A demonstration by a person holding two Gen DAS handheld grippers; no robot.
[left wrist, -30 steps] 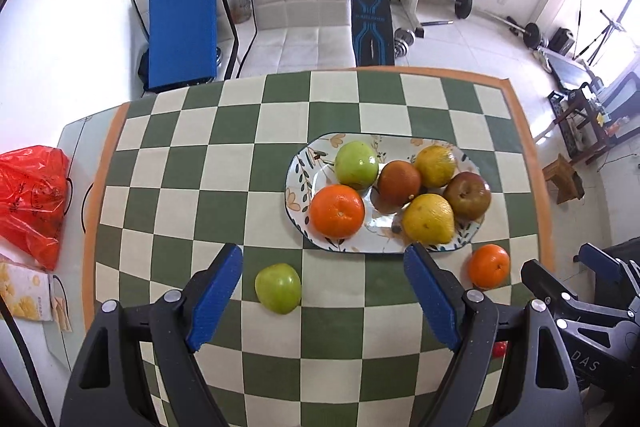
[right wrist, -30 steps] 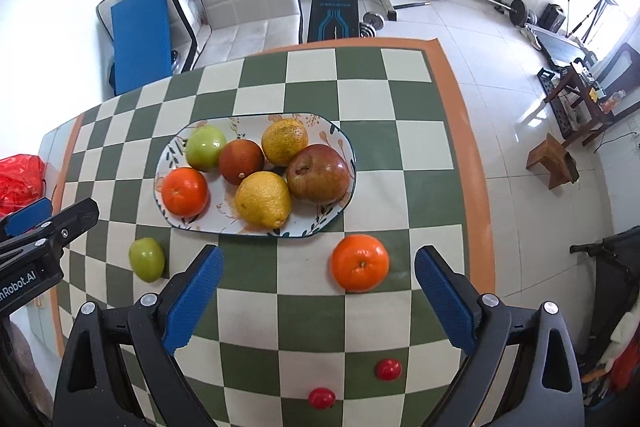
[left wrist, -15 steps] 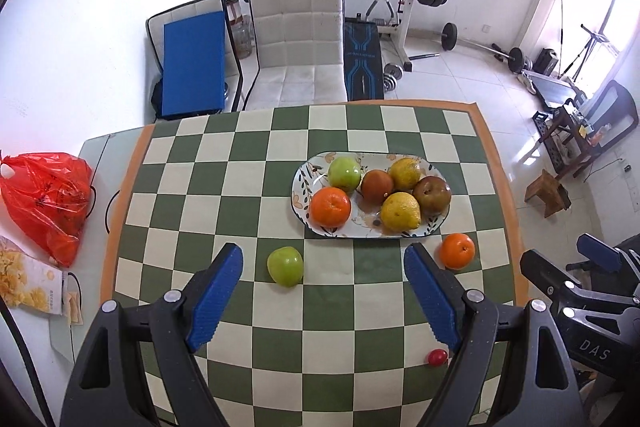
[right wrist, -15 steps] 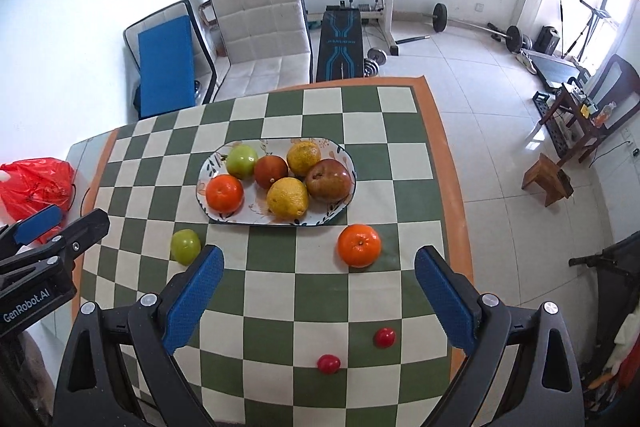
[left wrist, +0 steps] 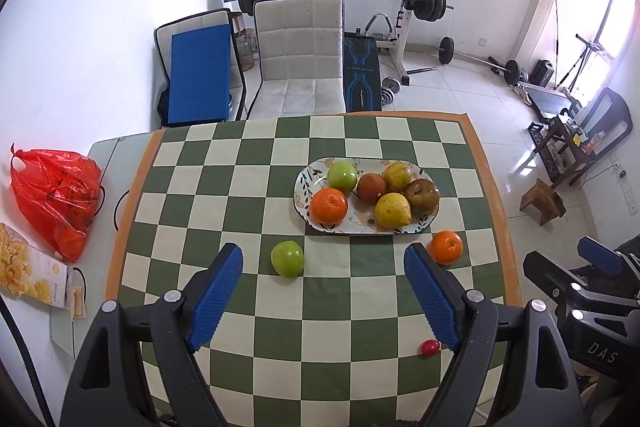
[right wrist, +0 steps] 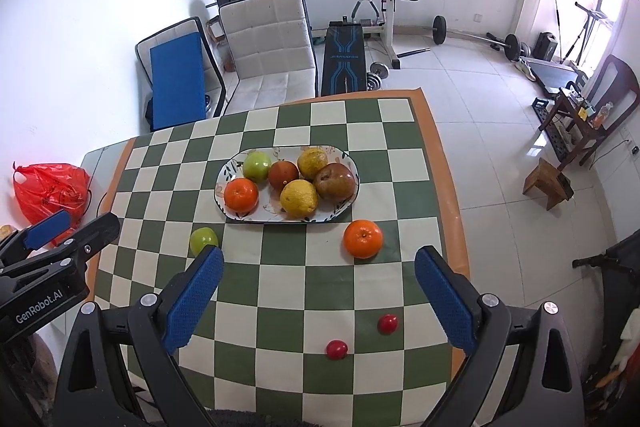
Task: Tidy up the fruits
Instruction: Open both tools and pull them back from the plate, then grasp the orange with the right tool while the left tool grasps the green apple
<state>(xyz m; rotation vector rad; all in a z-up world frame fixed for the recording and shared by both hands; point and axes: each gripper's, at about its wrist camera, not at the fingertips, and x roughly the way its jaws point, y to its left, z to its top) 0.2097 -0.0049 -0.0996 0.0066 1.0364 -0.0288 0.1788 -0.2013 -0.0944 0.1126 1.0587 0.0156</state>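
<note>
An oval patterned plate (left wrist: 305, 183) (right wrist: 347, 201) on the checked tablecloth holds several fruits: a green apple, an orange, lemons and brown ones. A loose green apple (left wrist: 287, 258) (right wrist: 203, 241) lies in front of the plate's left end, a loose orange (left wrist: 446, 247) (right wrist: 363, 239) in front of its right end. Two small red fruits (right wrist: 387, 323) (right wrist: 336, 349) lie near the front edge. My left gripper (left wrist: 323, 291) hangs open above the near cloth, empty. My right gripper (right wrist: 319, 295) is also open and empty, above the near right of the table.
A red plastic bag (left wrist: 56, 193) and a snack box (left wrist: 32, 277) sit on the table's left end. A white chair (left wrist: 300, 55) and a blue pad (left wrist: 200, 79) stand behind the table, with a weight bench beyond. The table's right edge drops to tiled floor.
Both grippers have pulled back and up from the table, so the plate and loose fruits look smaller and farther. Nothing on the table has moved; both stay open.
</note>
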